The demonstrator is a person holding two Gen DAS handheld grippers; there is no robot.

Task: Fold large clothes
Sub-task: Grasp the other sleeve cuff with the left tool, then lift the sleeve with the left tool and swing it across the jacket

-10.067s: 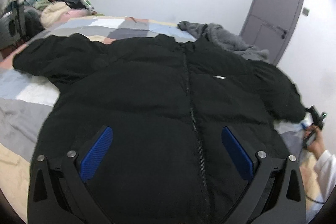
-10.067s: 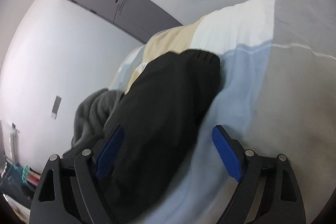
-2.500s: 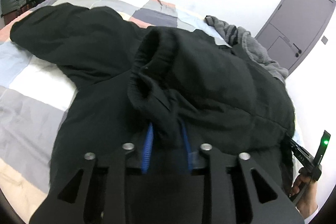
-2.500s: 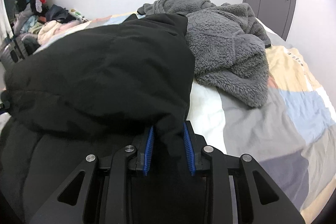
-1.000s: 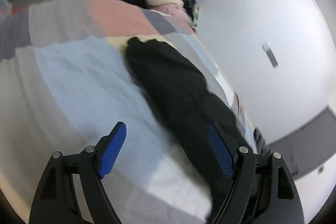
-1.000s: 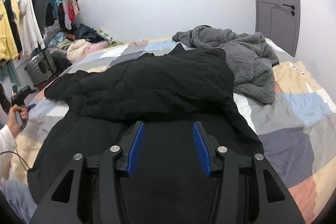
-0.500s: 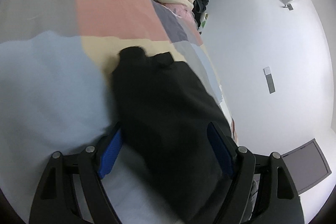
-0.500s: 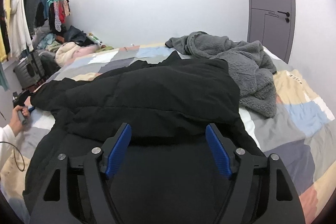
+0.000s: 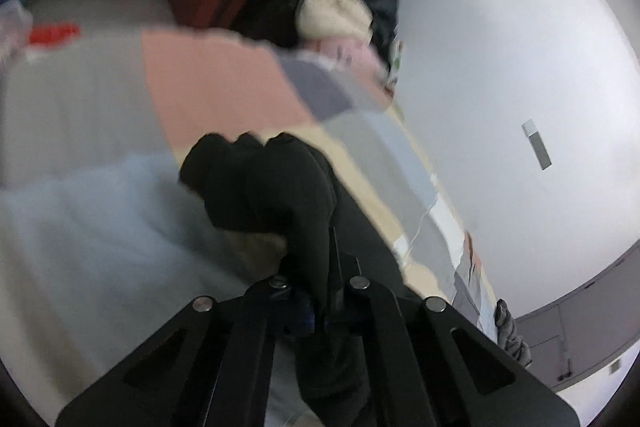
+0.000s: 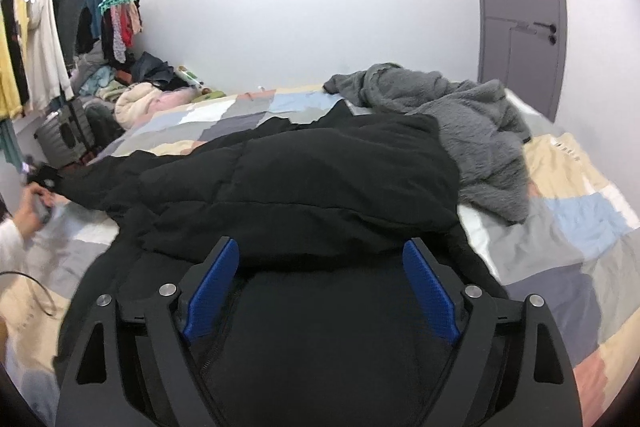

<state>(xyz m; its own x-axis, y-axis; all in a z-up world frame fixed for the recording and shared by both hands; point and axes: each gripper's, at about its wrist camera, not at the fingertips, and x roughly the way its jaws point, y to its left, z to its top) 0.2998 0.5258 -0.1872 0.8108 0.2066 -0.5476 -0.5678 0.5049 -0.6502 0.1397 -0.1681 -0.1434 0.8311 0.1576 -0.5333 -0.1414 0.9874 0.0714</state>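
Patchwork bedding [image 10: 568,227] in pastel blocks covers the bed I'm working over, with a grey door [image 10: 520,15] in the white wall, a clothes rail [image 10: 48,27] at the left and a grey fleece [image 10: 472,131] heaped beside my black puffer jacket [image 10: 304,179]. The jacket lies across the bed with its right sleeve folded over its chest (quilted, matte). My left gripper [image 9: 316,311] is clamped on the left sleeve cuff [image 9: 256,179], while my right gripper [image 10: 320,287] is opening above the jacket's front, gripping nothing

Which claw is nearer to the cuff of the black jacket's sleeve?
Left. The left claw is shut on the sleeve near its cuff; the opening right claw hovers over the jacket body.
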